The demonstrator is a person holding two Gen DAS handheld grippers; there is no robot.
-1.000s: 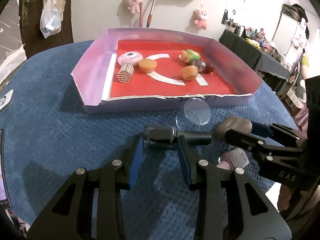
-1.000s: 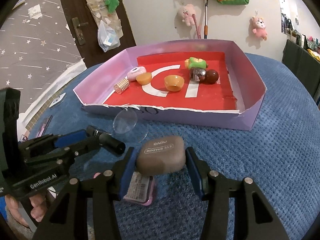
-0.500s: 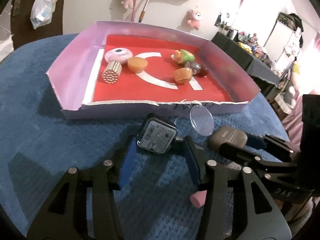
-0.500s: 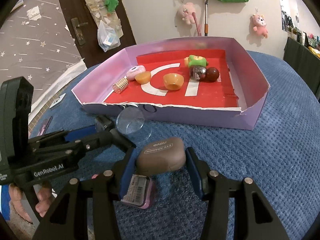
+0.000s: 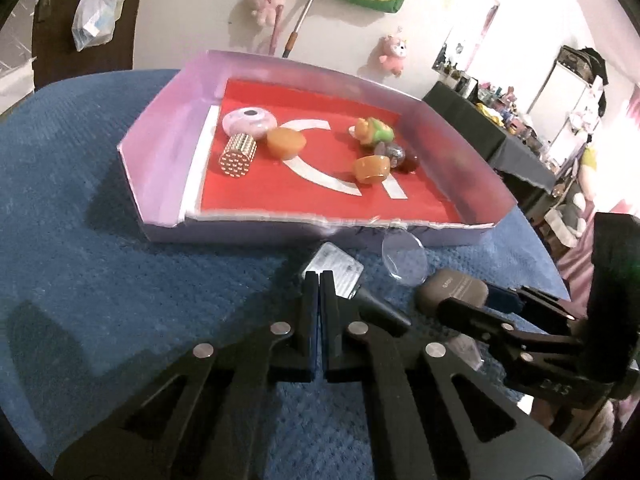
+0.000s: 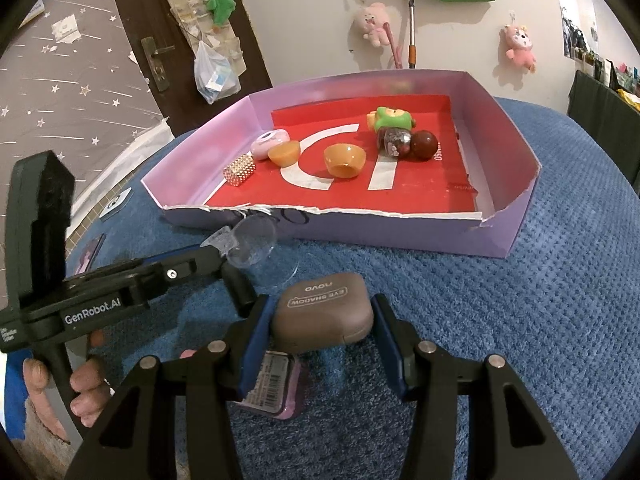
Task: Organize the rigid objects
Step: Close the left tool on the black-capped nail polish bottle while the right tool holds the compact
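Left gripper (image 5: 319, 280) pressed together, empty, partly hiding a bottle (image 5: 336, 270) near the tray's (image 5: 160, 168) front wall. Right gripper (image 6: 320, 316) pinches a brown case (image 6: 324, 312); beneath it, a half-hidden pink item (image 6: 276, 384).

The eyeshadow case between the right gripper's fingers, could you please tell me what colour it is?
The eyeshadow case is a matte taupe brown with pale lettering on its lid, clearest in the right wrist view.
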